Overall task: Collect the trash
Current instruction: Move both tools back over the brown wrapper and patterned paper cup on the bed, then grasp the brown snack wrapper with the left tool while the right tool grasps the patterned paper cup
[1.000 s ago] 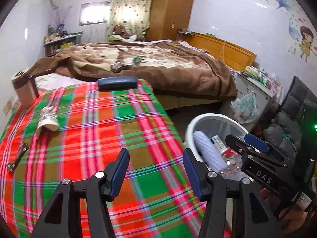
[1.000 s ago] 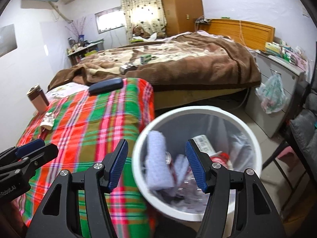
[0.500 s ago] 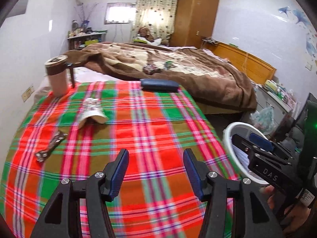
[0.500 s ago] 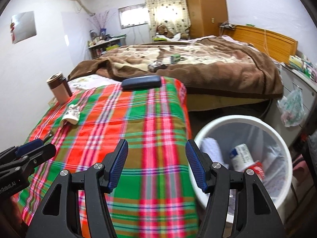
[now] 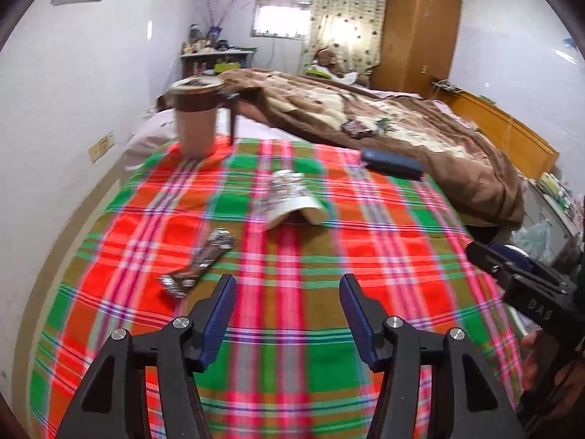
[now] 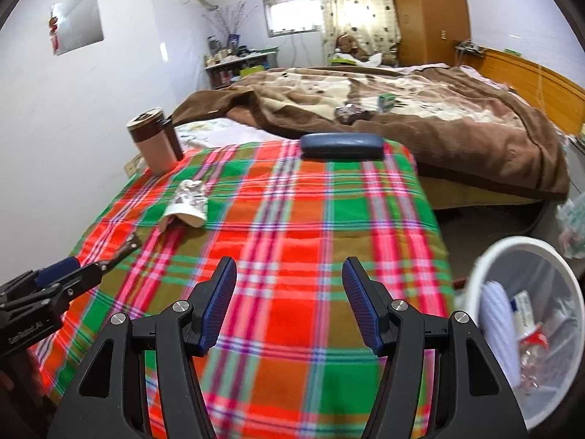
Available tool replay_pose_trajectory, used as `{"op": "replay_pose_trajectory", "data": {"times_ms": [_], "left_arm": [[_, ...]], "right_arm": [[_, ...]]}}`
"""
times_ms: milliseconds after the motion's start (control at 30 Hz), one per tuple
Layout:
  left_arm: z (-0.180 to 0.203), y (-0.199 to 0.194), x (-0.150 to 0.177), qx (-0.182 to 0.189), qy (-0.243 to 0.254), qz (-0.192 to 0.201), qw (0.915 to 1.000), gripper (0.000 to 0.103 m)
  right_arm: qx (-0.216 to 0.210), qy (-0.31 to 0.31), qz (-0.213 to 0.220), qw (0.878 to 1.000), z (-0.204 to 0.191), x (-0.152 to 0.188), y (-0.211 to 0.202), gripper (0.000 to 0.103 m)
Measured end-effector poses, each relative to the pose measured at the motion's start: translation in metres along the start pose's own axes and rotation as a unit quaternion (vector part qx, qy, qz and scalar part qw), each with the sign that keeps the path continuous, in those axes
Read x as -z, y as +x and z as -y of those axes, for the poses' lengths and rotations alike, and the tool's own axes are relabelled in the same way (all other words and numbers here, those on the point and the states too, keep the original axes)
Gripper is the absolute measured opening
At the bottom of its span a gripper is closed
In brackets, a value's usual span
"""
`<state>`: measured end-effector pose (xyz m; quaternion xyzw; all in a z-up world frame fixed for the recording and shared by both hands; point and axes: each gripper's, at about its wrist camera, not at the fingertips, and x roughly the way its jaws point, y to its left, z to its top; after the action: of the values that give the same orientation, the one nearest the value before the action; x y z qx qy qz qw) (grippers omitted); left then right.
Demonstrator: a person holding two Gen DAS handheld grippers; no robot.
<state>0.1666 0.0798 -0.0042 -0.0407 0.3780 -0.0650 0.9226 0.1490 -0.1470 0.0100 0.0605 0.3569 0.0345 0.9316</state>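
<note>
A bed (image 6: 457, 117) under a brown blanket (image 5: 420, 135) fills the far half of the room, with a wardrobe (image 5: 416, 33) behind it. In front stands the bench (image 6: 292, 241), covered in a red-and-green plaid cloth. A white bin (image 6: 526, 329) sits on the floor just off the bench's right edge; it holds a pale roll, a carton and clear plastic.

On the bench: a mug (image 5: 197, 117) at the far left corner; a dark blue case (image 6: 342, 145) at the far edge; a crumpled white wrapper (image 5: 292, 197) near the middle-left; a flat brown wrapper (image 5: 201, 267) nearer the front, apart from the white one.

Left claw (image 5: 287, 314): fingers apart, holding nothing, above the cloth just right of the brown wrapper, nothing between. Right claw (image 6: 289, 296): fingers apart, holding nothing, over the bench's centre, left of the bin. Both views are motion-blurred.
</note>
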Motion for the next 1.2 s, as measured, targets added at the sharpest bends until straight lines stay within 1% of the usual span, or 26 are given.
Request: {"op": "replay_pose_trajectory", "data": {"times_ms": [133,300,467,633,767,867,933,1067,1133,1200], "left_arm": [[-0.028,0.011,-0.002,-0.013,-0.004,-0.013,0.9998,0.058],[-0.05,0.029,-0.003,-0.028,-0.004,-0.034,0.999,0.058],[-0.058,0.046,-0.005,-0.024,0.013,-0.049,0.9984,0.058],[-0.066,0.066,-0.008,-0.028,0.016,-0.065,0.9974,0.058],[-0.073,0.076,-0.011,-0.035,0.009,-0.065,0.9972,0.058],[-0.079,0.083,-0.012,-0.026,-0.001,-0.073,0.997,0.058],[-0.082,0.088,-0.012,-0.026,-0.008,-0.077,0.9967,0.058],[-0.085,0.096,-0.016,-0.02,-0.014,-0.077,0.9967,0.058],[-0.087,0.099,-0.018,-0.021,-0.018,-0.076,0.9968,0.058],[-0.089,0.102,-0.02,-0.022,-0.021,-0.074,0.9968,0.058]], "right_arm": [[-0.016,-0.007,-0.011,1.0,-0.014,-0.006,0.013,0.062],[-0.033,-0.004,-0.022,0.999,-0.028,-0.013,0.031,0.062],[-0.039,-0.013,-0.035,0.999,-0.042,-0.021,0.048,0.062],[-0.052,-0.018,-0.044,0.998,-0.053,-0.029,0.065,0.062],[-0.063,-0.024,-0.045,0.997,-0.063,-0.034,0.077,0.062],[-0.075,-0.022,-0.044,0.996,-0.069,-0.039,0.084,0.062],[-0.083,-0.021,-0.045,0.995,-0.074,-0.042,0.089,0.062],[-0.097,-0.028,-0.055,0.993,-0.086,-0.047,0.104,0.064],[-0.094,-0.033,-0.066,0.993,-0.093,-0.047,0.112,0.065],[-0.094,-0.035,-0.065,0.993,-0.096,-0.048,0.116,0.065]]}}
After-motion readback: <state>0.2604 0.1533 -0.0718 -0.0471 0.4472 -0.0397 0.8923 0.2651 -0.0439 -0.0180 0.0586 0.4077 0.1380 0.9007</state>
